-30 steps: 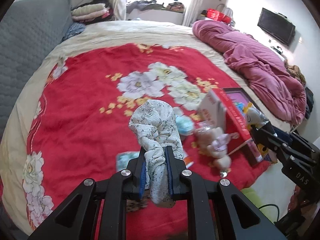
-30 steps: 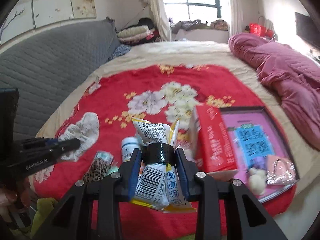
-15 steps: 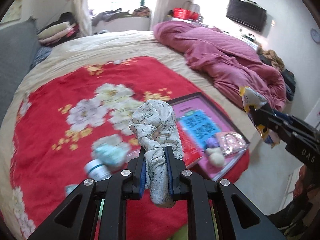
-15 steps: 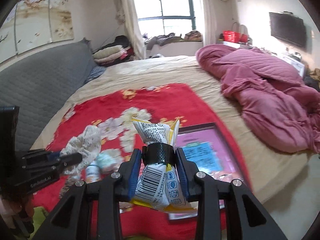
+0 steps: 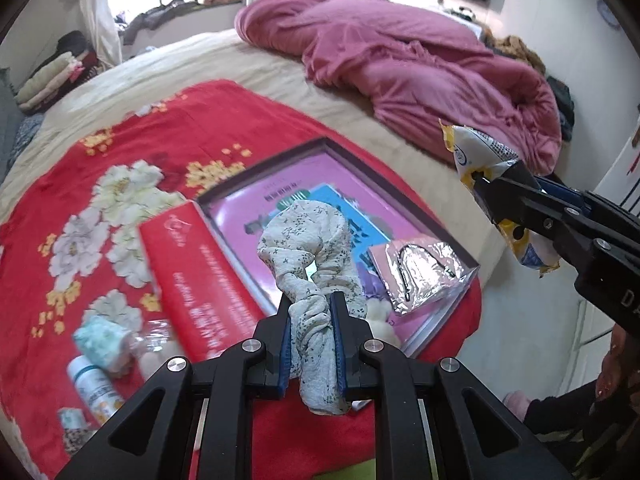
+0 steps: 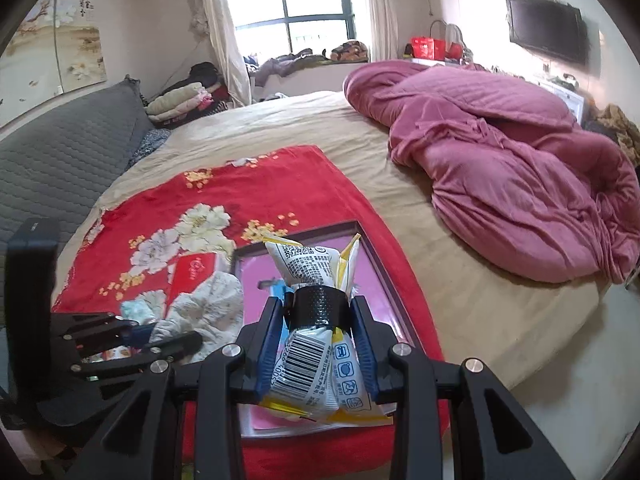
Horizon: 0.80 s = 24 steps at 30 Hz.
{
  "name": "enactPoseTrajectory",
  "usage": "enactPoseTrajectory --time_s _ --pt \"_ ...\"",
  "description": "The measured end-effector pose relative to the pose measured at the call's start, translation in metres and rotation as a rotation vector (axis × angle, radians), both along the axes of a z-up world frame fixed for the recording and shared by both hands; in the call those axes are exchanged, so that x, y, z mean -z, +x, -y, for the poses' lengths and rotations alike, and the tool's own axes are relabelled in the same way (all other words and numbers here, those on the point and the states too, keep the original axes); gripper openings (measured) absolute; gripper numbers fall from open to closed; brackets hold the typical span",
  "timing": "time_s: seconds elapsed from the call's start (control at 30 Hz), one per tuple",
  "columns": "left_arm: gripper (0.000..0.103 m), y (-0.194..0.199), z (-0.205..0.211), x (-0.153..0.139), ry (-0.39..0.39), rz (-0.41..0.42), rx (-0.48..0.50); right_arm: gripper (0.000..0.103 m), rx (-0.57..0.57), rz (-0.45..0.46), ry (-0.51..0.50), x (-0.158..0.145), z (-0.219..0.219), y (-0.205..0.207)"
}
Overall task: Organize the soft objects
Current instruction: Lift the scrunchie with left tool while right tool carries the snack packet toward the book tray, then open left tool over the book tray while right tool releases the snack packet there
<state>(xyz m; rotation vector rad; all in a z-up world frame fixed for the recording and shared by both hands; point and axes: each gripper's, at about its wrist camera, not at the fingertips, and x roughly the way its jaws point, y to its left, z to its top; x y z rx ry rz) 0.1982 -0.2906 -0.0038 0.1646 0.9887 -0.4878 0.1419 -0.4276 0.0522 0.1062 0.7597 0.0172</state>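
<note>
Foil pouch [image 5: 420,276] lying in pink-lined tray [image 5: 440,322]; left tool [image 5: 311,344] pinching upright floral cloth [image 5: 310,248], right tool [image 6: 318,344] clamping upright snack bag [image 6: 310,280].

Left hand-held gripper [image 5: 310,322]: black frame, blue pads. It holds a scrunchie [image 5: 310,240] of pale grey-white cloth with a small dark floral print. Right hand-held gripper [image 6: 318,320]: black, blue pads. It holds a snack packet [image 6: 310,264], white and yellow, with black print and a barcode. Blanket [image 5: 132,132]: red, with white and yellow flowers. Tray [image 5: 360,168]: dark rim, pink inside, blue panel. Box [image 5: 200,276]: red with white lettering. Foil pouch [image 5: 416,272]: silver. Quilt [image 6: 500,152]: plain mauve-pink. Bed sheet [image 6: 280,128]: beige. Headboard [image 6: 60,152]: grey, quilted.
</note>
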Motion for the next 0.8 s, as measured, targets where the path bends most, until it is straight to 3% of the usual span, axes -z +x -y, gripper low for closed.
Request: enactPoseTrajectory --time_s 0.37,0.8 --pt "0.017 0.023 0.031 0.057 0.080 -0.077 0.000 0.035 0.001 -0.107 -0.009 0.065 0.022 0.026" --pt "0.017 0.034 0.043 0.086 0.110 -0.093 0.006 0.035 0.019 -0.192 -0.028 0.119 0.036 0.046"
